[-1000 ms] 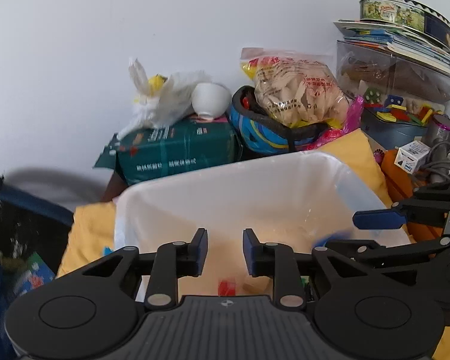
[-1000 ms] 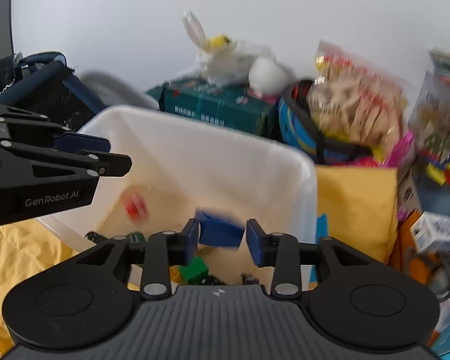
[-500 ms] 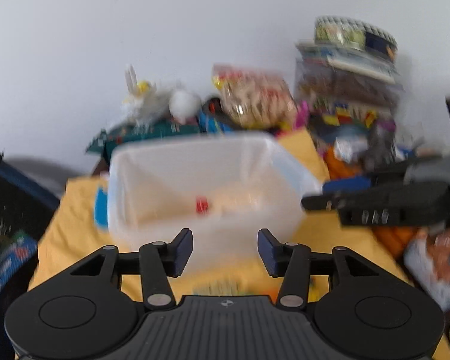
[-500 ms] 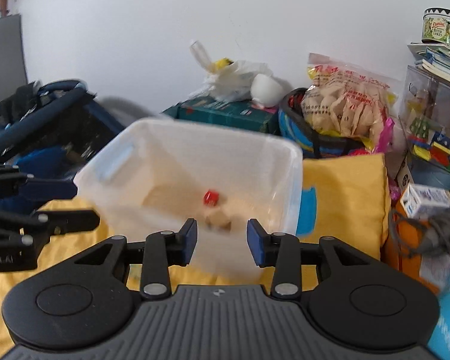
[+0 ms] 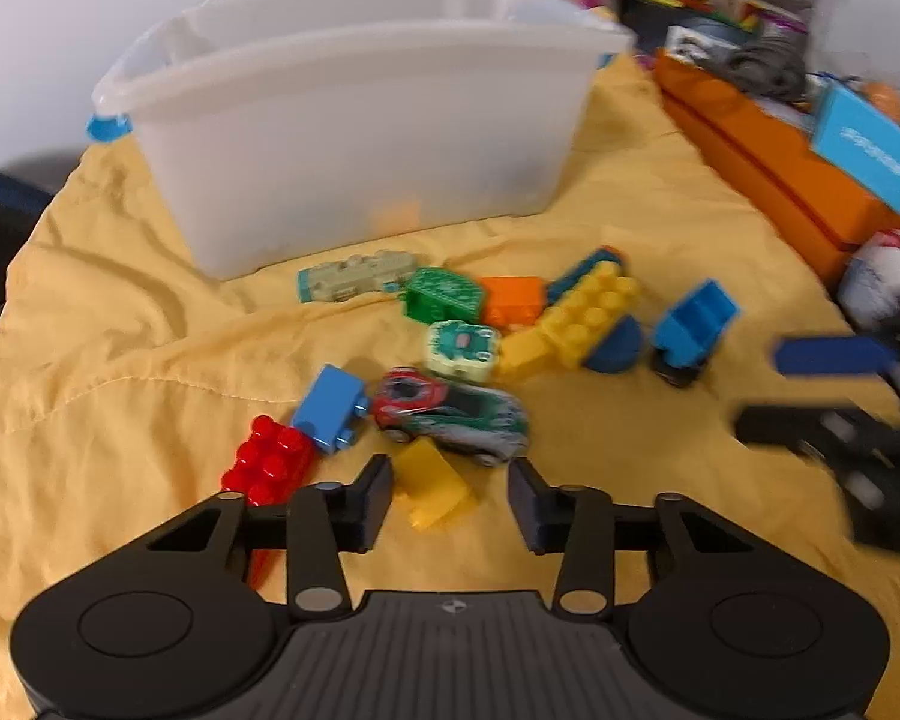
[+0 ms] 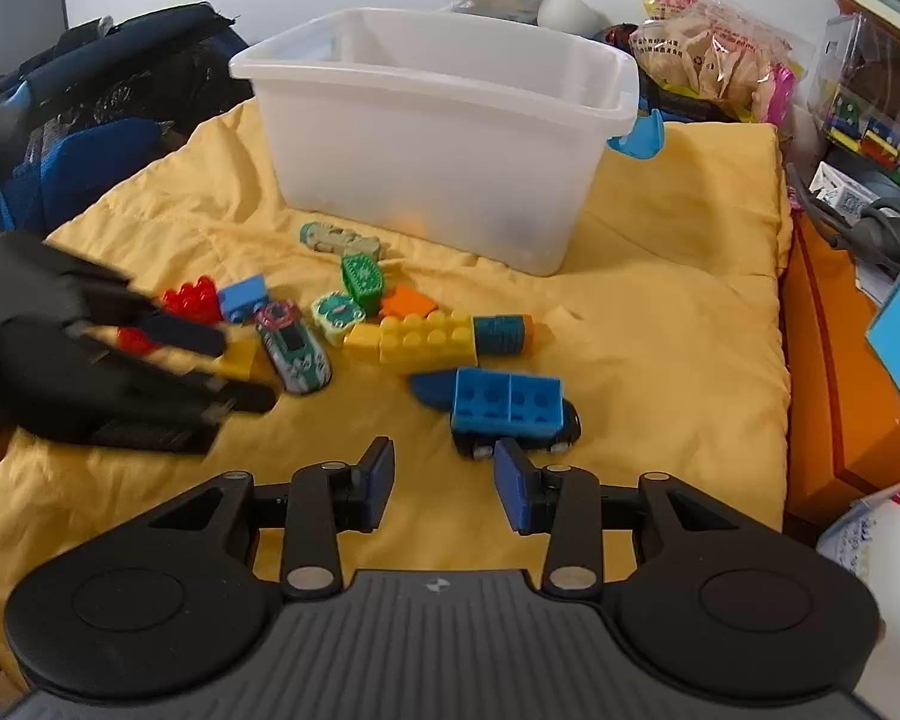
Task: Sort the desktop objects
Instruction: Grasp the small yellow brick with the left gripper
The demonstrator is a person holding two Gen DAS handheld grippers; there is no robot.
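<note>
- Cloth (image 6: 660, 276): plain yellow, quilted stitch lines.
- Storage bin (image 6: 450, 144): milky translucent white; blue clip (image 6: 639, 138) at its rim.
- Toy car (image 6: 294, 354): teal and silver body, red-pink front.
- Large brick (image 6: 420, 336): yellow.
- Studded brick (image 5: 270, 462): red.
- Toy truck (image 6: 510, 408): blue block top, black base.
- Small tile (image 6: 363, 282): green, pale speckled pattern, possibly dots.
- Box (image 6: 840, 372): orange.

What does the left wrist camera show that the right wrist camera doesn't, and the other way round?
Only the left wrist view shows the yellow wedge whole, between the open left hand-held gripper fingers. Only the right wrist view shows the dark bag and white bottle. Both show the bin, toy car, blue truck and yellow cloth.
</note>
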